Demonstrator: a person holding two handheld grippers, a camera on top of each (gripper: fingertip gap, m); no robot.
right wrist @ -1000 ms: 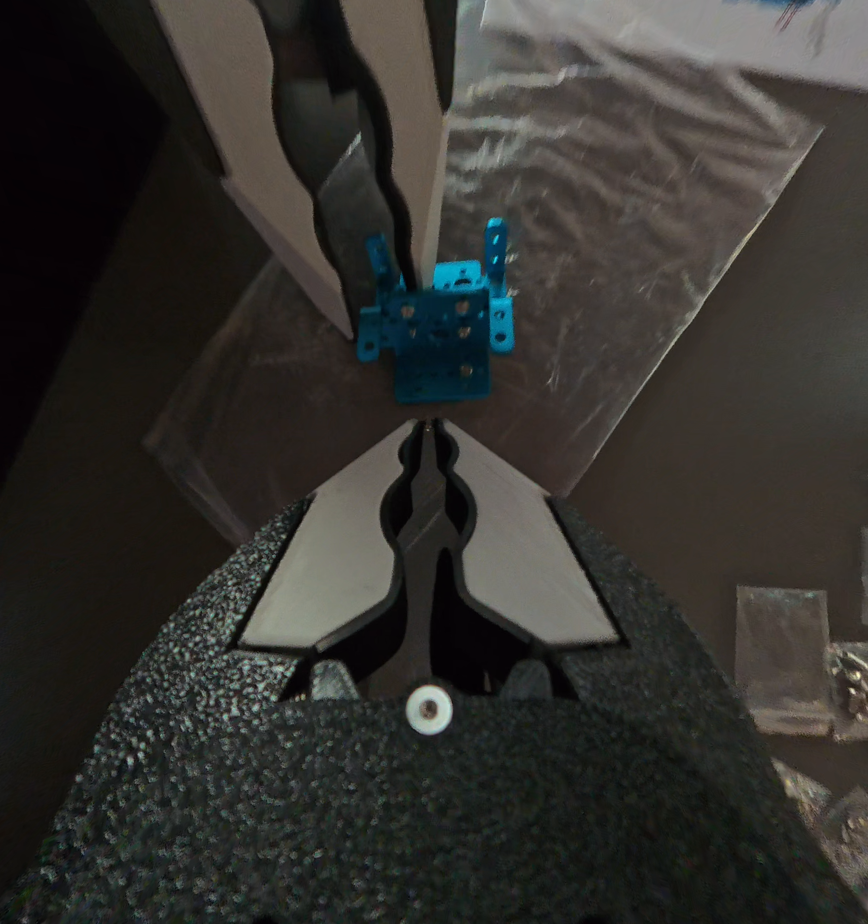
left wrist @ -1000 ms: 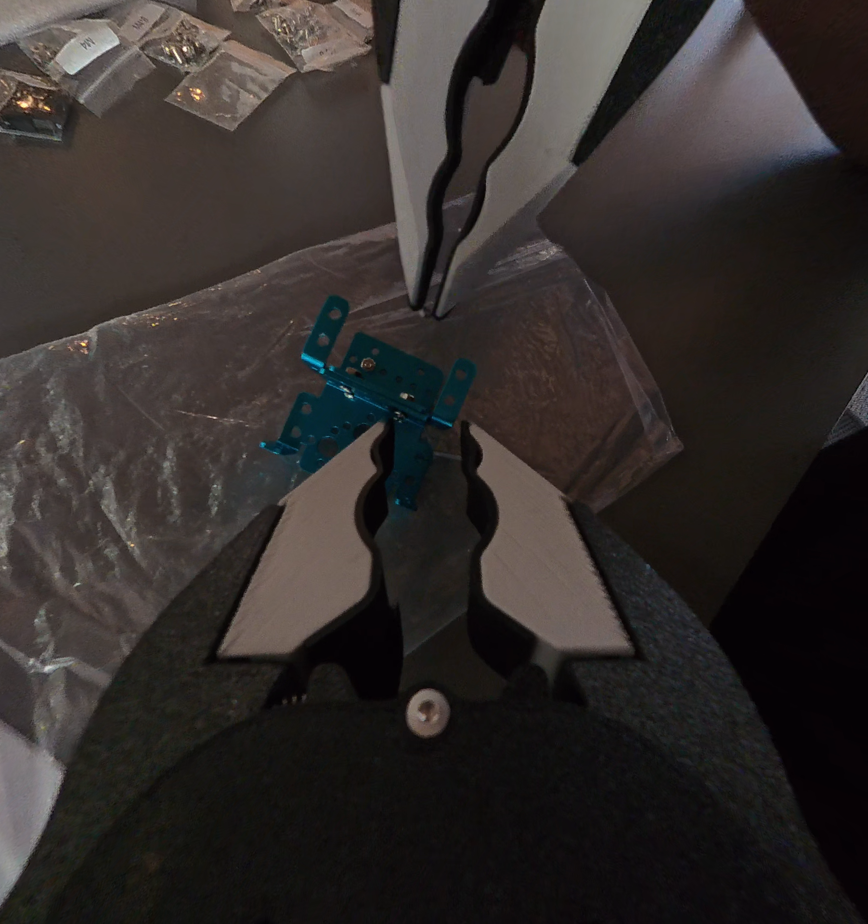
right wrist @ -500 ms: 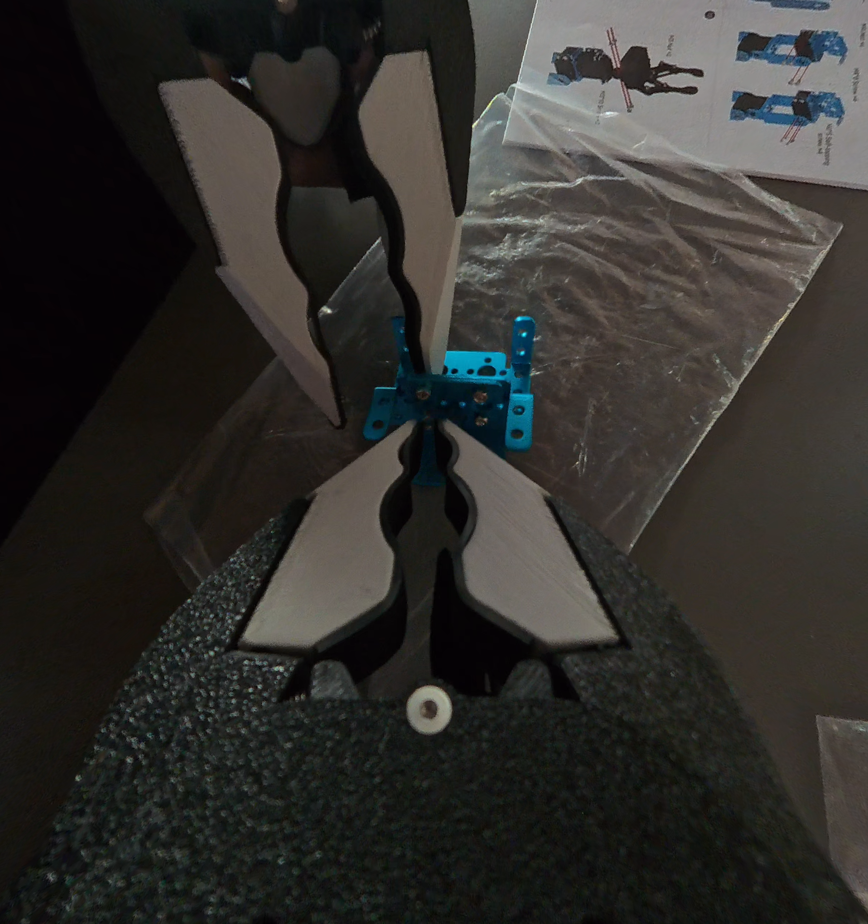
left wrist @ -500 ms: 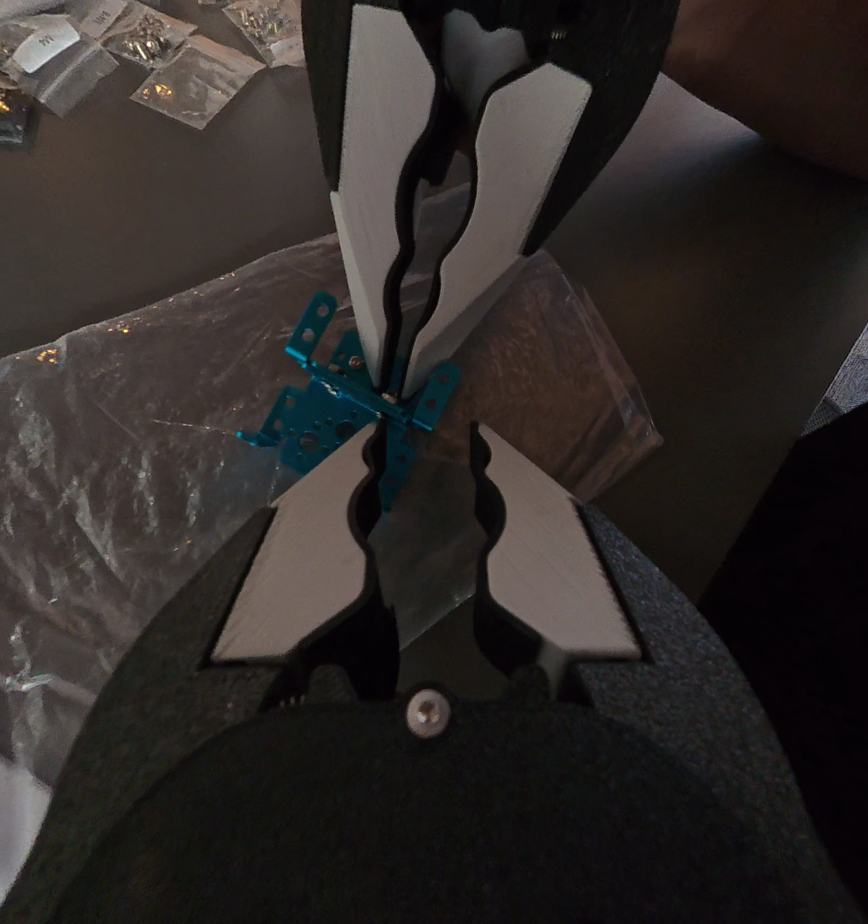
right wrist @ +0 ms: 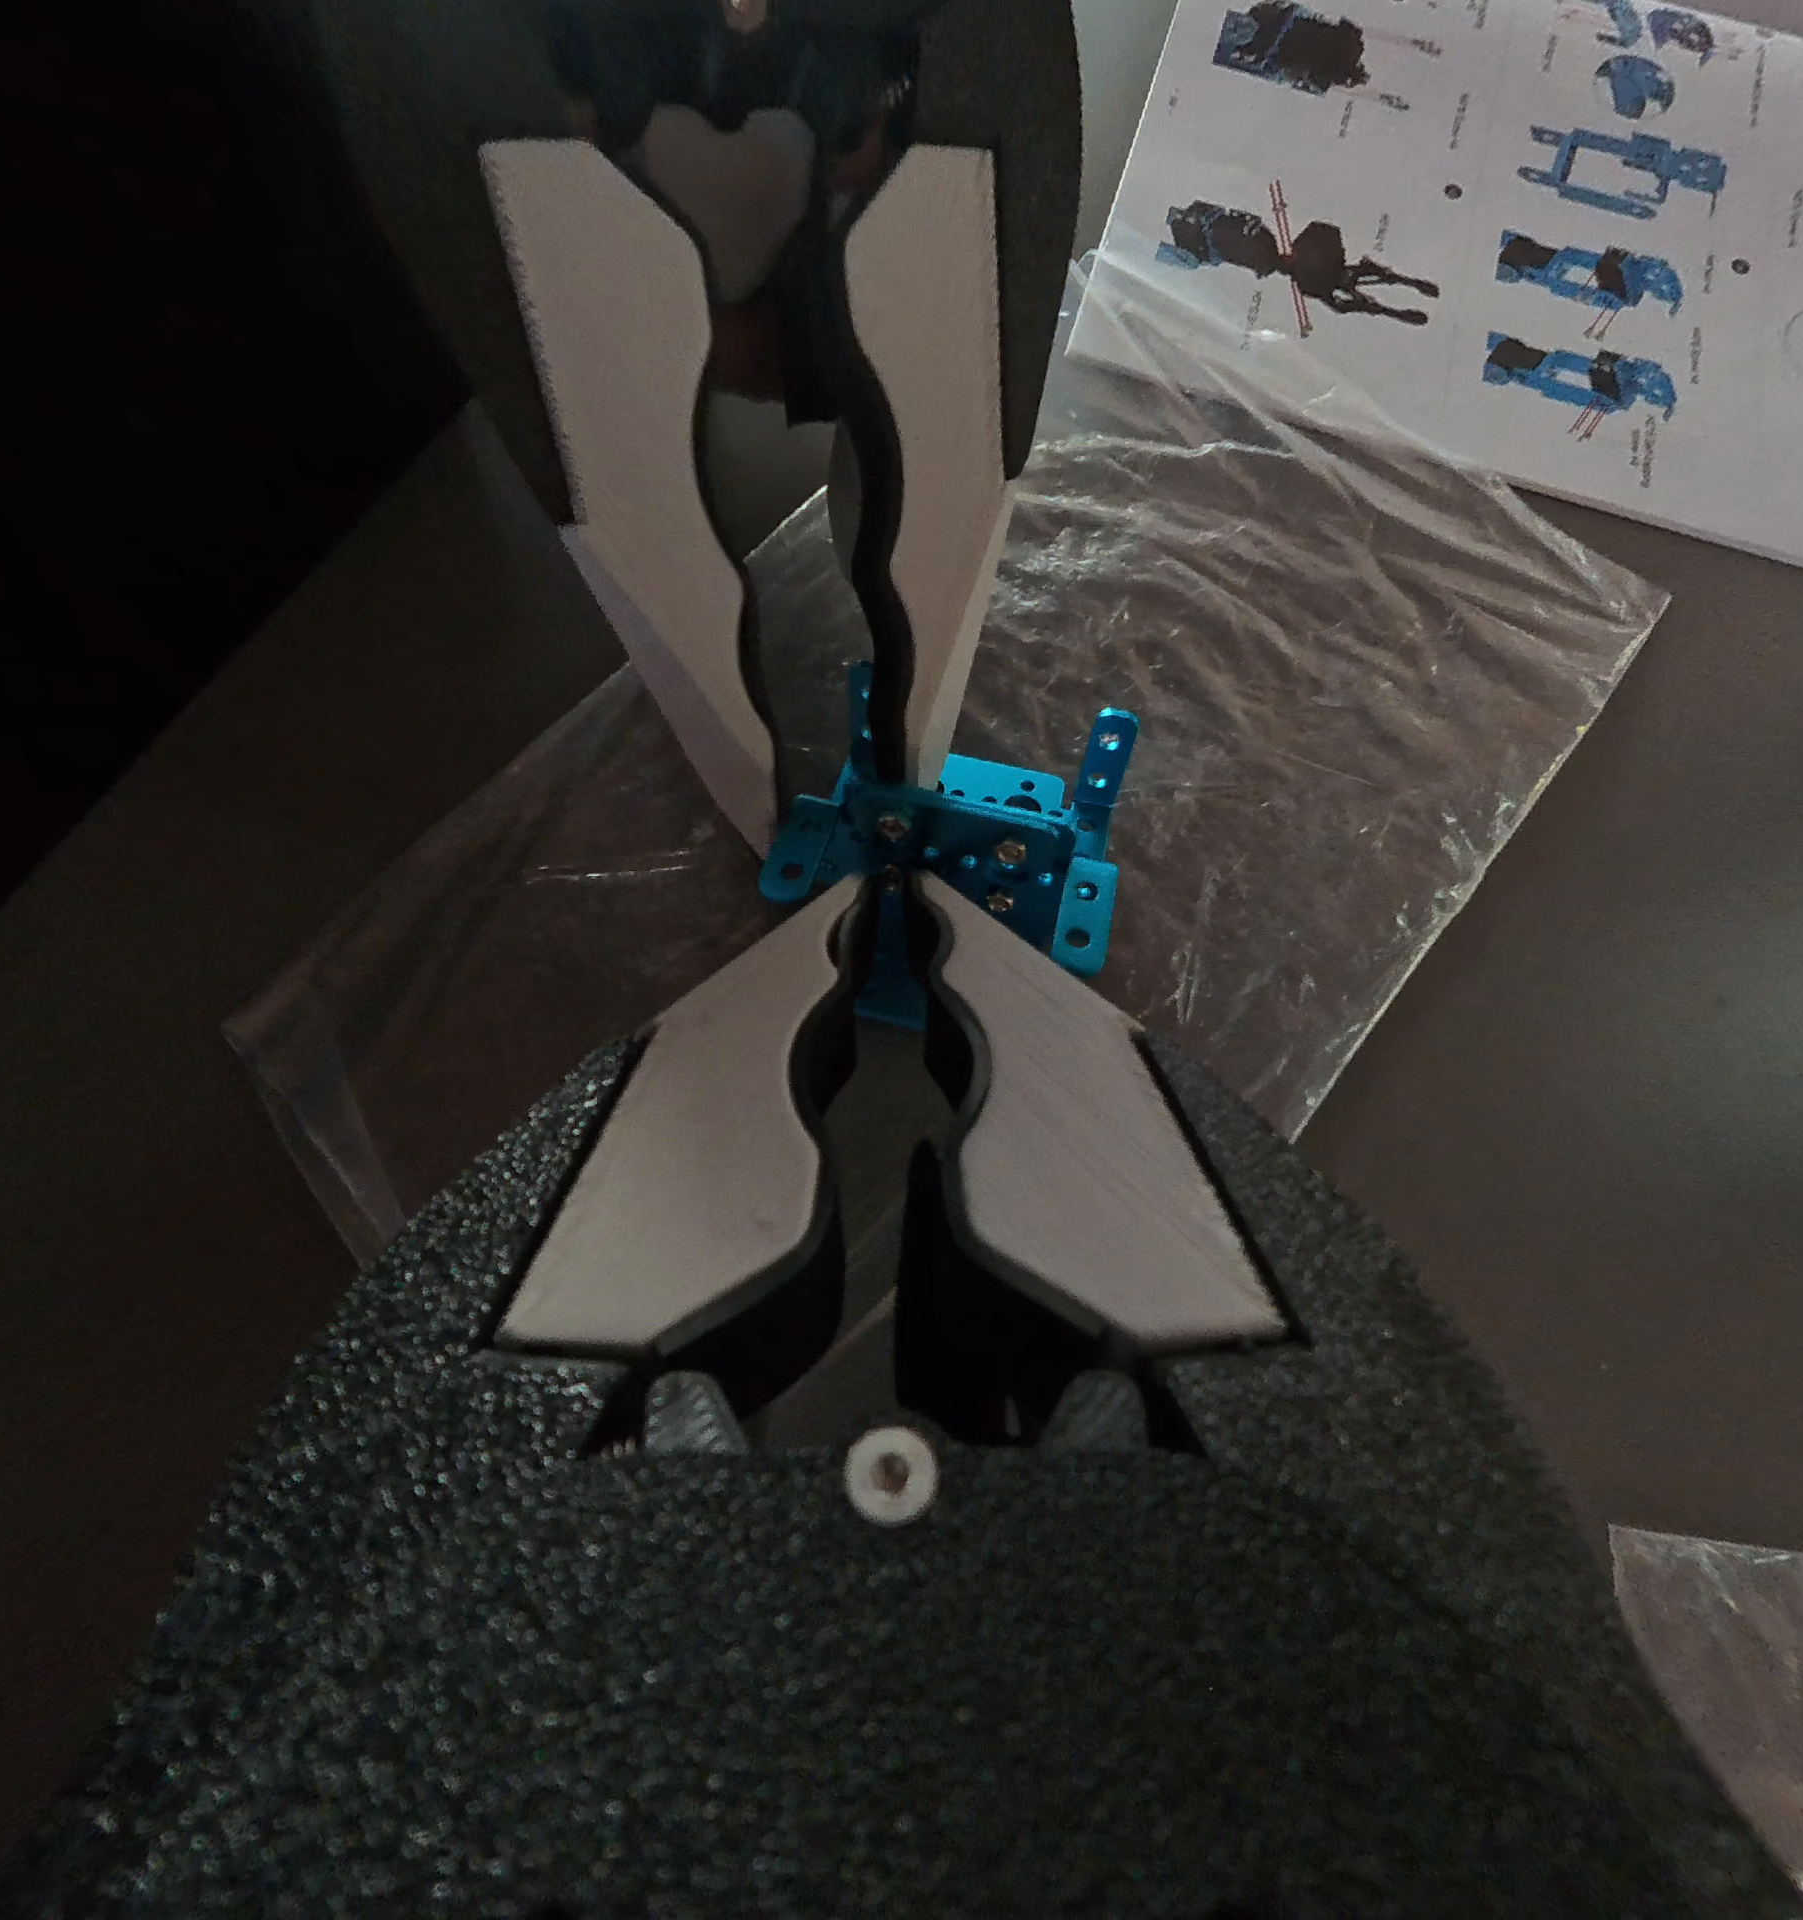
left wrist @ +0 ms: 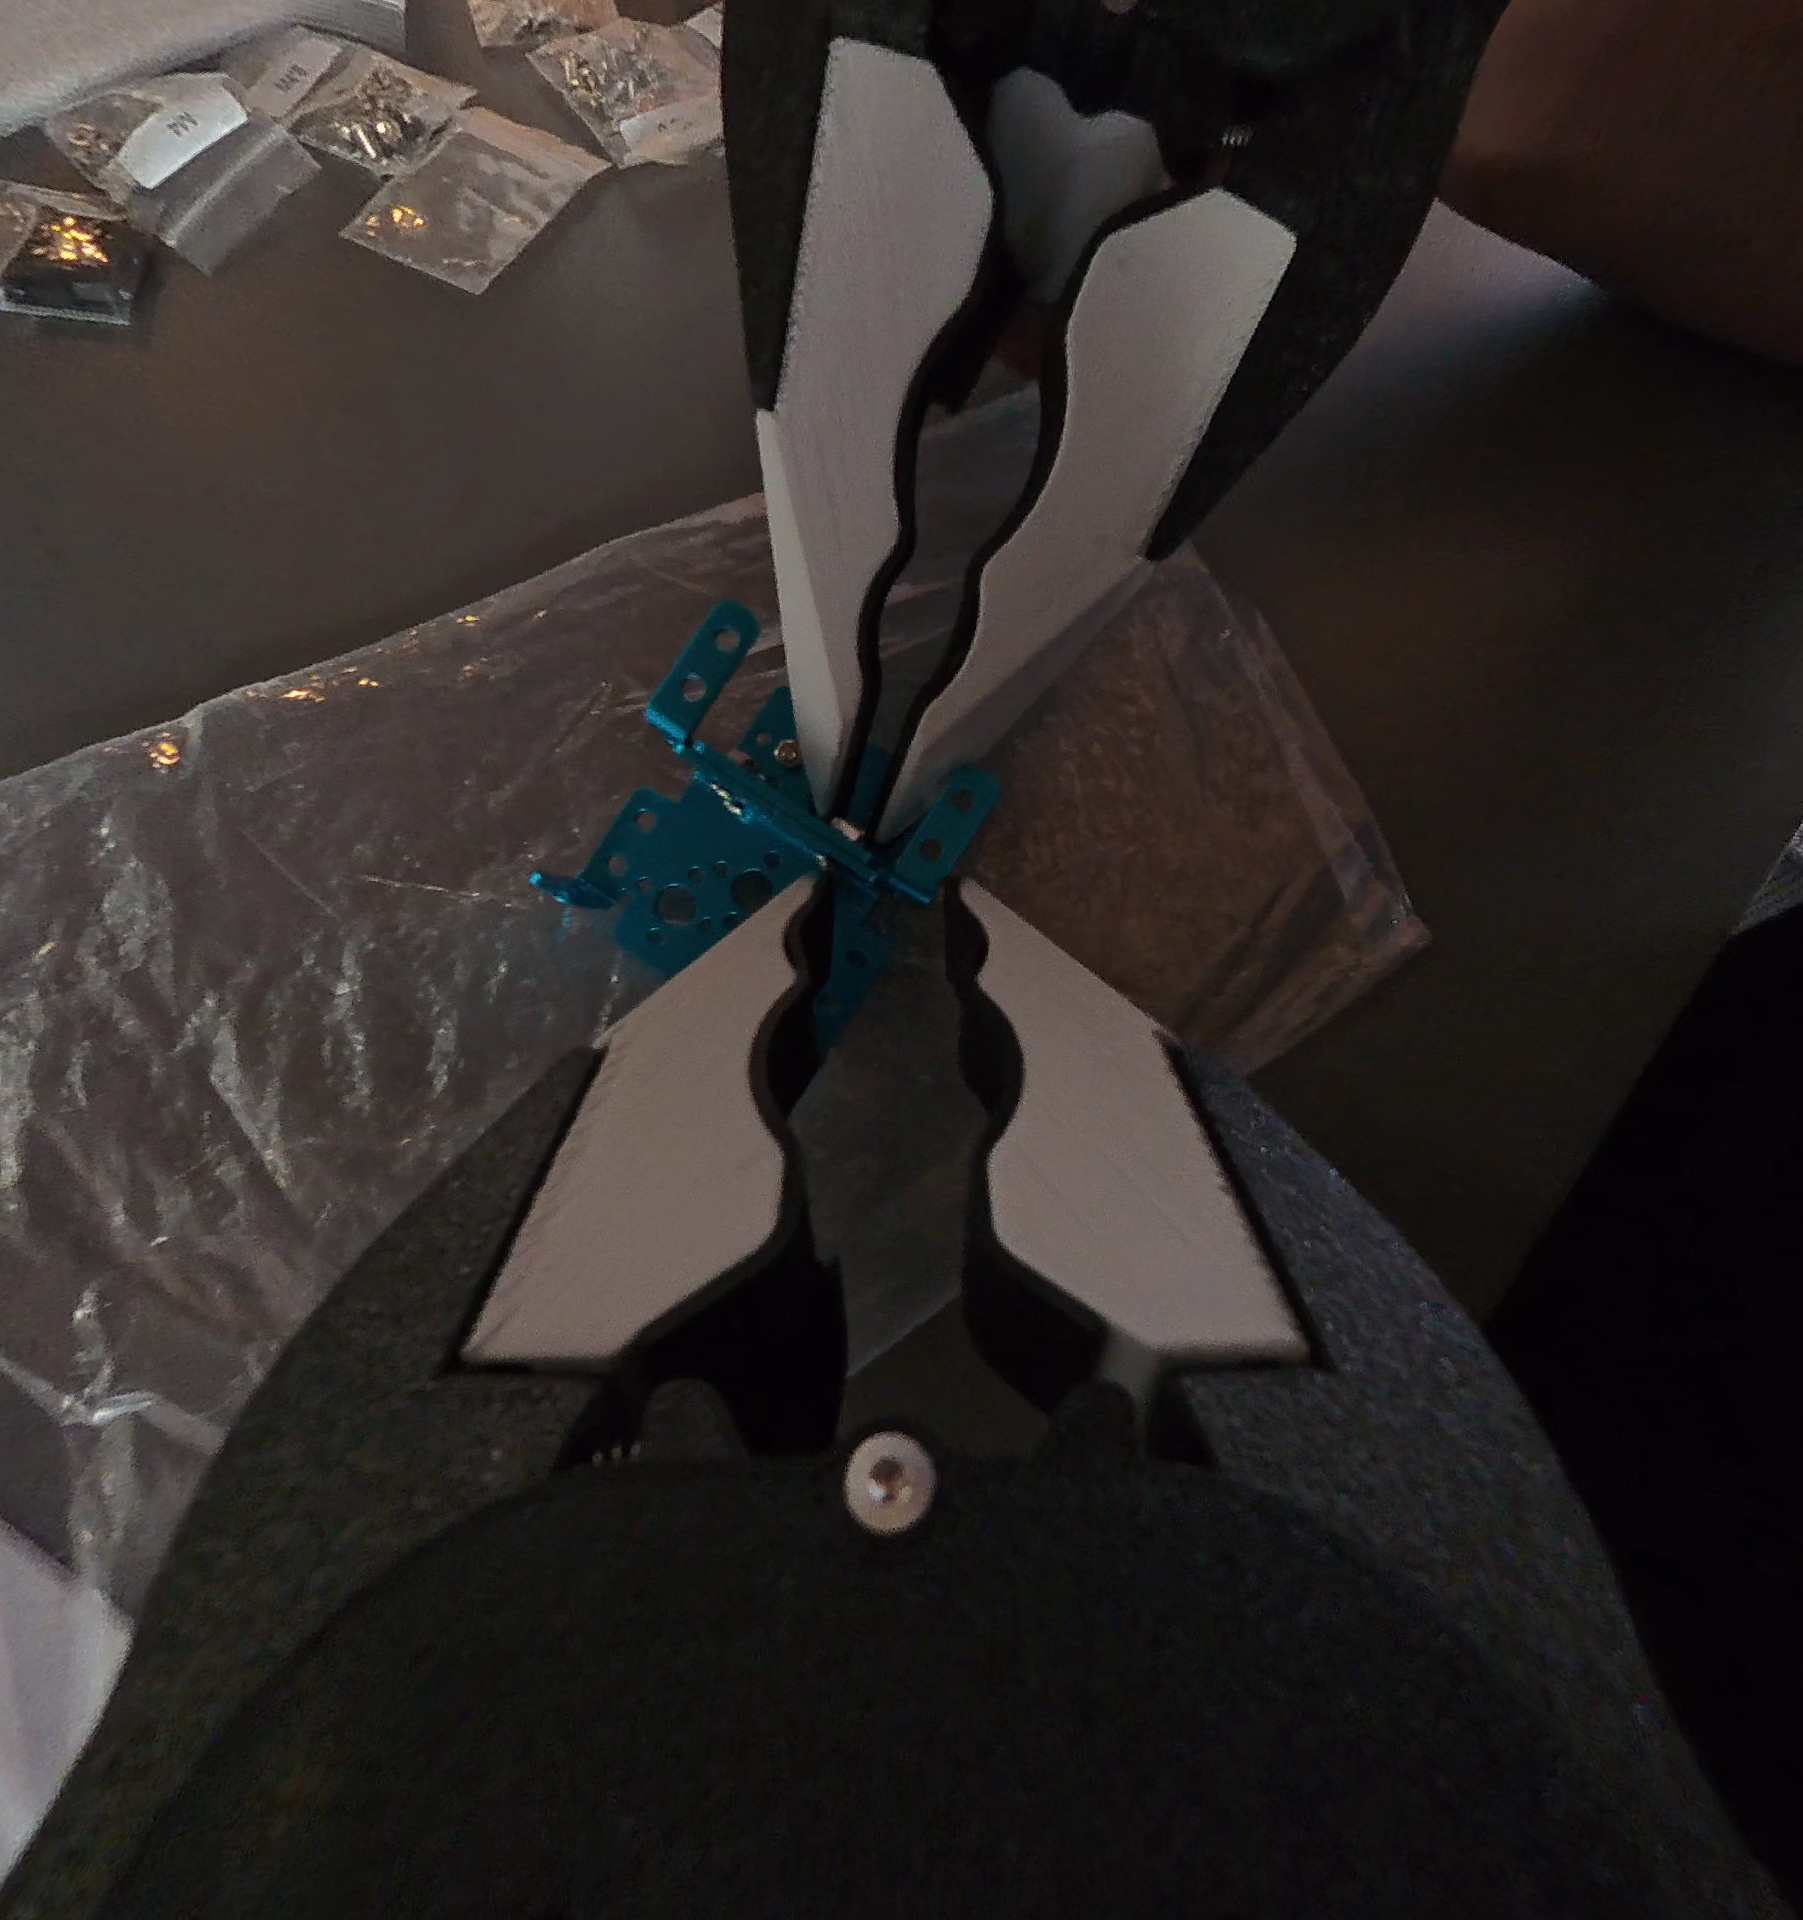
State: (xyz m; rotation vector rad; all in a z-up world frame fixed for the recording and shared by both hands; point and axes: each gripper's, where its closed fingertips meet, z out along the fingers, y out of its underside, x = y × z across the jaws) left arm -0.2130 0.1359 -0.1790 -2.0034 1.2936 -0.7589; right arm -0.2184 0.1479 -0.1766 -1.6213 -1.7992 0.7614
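Blue bracket: a small assembly of perforated blue metal plates (left wrist: pixel 710 883) with upright tabs, standing on a clear plastic bag (left wrist: pixel 253 987) spread over the dark tabletop (left wrist: pixel 357 447).
Left tongs: the left tongs (left wrist: pixel 881 899) stand parted — the bracket lies straight ahead at their tips, one blue strip reaching into the gap; whether either finger touches it I cannot tell.
Right tongs: the right tongs (right wrist: pixel 889 883) are drawn narrow, pinched onto a thin blue plate edge that runs between the fingers.
Relation: the two tongs meet tip to tip from opposite sides, with the bracket between them.
Around: small bags of screws (left wrist: pixel 388 125) lie beyond the plastic bag; a printed instruction sheet (right wrist: pixel 1499 260) lies at the bag's other end.
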